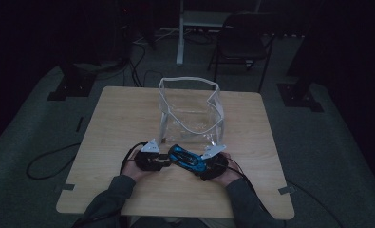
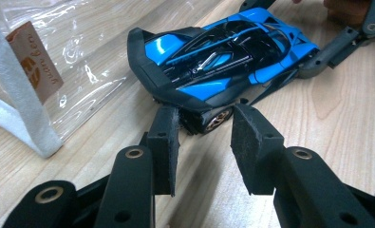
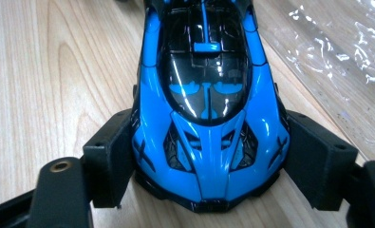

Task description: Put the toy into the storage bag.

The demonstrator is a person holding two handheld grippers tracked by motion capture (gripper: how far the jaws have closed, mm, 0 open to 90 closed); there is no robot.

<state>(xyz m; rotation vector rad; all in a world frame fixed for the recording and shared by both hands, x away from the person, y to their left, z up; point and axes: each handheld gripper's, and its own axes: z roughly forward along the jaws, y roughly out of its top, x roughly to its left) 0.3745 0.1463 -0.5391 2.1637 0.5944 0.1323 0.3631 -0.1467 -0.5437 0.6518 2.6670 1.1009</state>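
My right tool clamps the nose of the glossy blue-and-black toy sports car on the wooden desk, near the clear plastic bag; my left tool gapes behind its tail, probably to steady it.

Clear bag close behind car

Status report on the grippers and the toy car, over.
Right gripper jaws around car nose, pads at its sides. Left gripper open just behind car's tail, not touching. Car flat on table. Clear bag stands close beyond.
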